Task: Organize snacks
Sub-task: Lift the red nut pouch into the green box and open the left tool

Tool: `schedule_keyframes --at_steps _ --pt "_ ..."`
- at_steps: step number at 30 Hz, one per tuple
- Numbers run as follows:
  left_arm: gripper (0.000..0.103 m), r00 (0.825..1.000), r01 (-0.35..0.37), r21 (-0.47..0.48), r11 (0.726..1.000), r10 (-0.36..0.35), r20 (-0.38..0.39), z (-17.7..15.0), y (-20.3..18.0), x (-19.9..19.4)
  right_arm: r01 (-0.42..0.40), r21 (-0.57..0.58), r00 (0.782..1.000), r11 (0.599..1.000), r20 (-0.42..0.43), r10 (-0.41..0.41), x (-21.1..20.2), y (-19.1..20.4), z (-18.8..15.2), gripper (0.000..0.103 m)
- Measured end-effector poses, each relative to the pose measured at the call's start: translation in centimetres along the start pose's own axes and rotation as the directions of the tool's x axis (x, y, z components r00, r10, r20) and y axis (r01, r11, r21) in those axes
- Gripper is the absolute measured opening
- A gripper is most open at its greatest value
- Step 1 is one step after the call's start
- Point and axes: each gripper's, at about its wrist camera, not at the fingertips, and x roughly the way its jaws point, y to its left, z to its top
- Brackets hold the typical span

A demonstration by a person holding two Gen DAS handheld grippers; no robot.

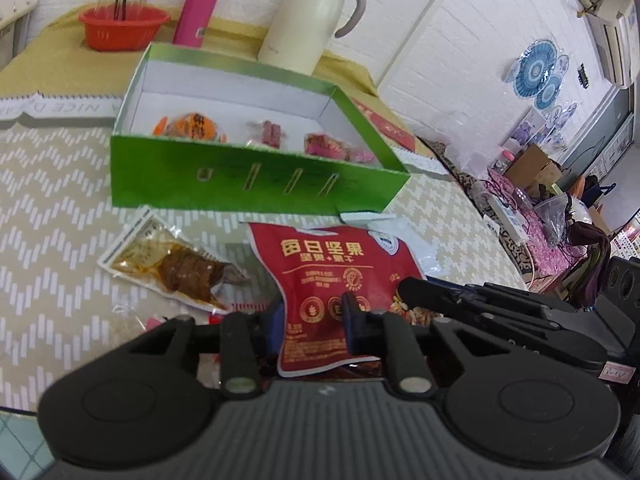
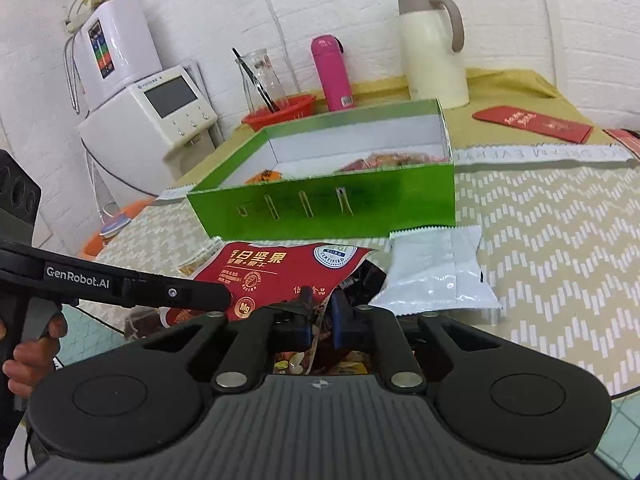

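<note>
A red nut snack bag [image 1: 340, 276] is held in front of a green open box [image 1: 256, 188]. My left gripper [image 1: 314, 320] is shut on the bag's lower edge. My right gripper [image 2: 320, 312] is shut on the same red bag [image 2: 276, 272] at its right edge. The box [image 2: 332, 204] holds an orange snack [image 1: 192, 128], a small red pack [image 1: 268, 132] and a pink pack [image 1: 328, 146]. A clear pack with brown meat [image 1: 176, 264] lies left of the bag. A white pack [image 2: 436, 268] lies to its right.
Behind the box stand a cream jug [image 1: 312, 16], a pink bottle [image 1: 200, 0] and a red basket [image 1: 124, 26] with a glass. A white appliance [image 2: 148, 116] stands at the far left. Red envelopes [image 2: 532, 122] lie at the back right.
</note>
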Motion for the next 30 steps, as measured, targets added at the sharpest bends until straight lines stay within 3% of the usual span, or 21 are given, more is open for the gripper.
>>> schedule_keyframes --at_steps 6,11,21,30 --pt "0.016 0.99 0.007 0.055 0.998 -0.014 0.143 3.9 -1.9 -3.4 -0.009 -0.049 0.99 0.999 0.142 0.016 -2.4 1.2 4.3 0.018" --pt "0.016 0.977 -0.025 0.053 0.998 0.013 0.215 8.0 -1.4 -2.6 0.013 -0.065 0.978 0.998 0.21 0.001 -0.3 1.2 8.3 0.018" --pt "0.016 0.986 -0.049 -0.033 0.998 0.054 0.161 11.1 3.3 4.5 0.026 0.004 0.99 1.0 0.141 -0.026 7.5 -2.3 9.9 0.018" --pt "0.017 0.991 -0.072 -0.052 0.996 0.077 0.106 13.3 5.5 8.8 0.044 0.037 0.996 0.998 0.075 -0.046 12.1 -4.7 10.8 0.019"
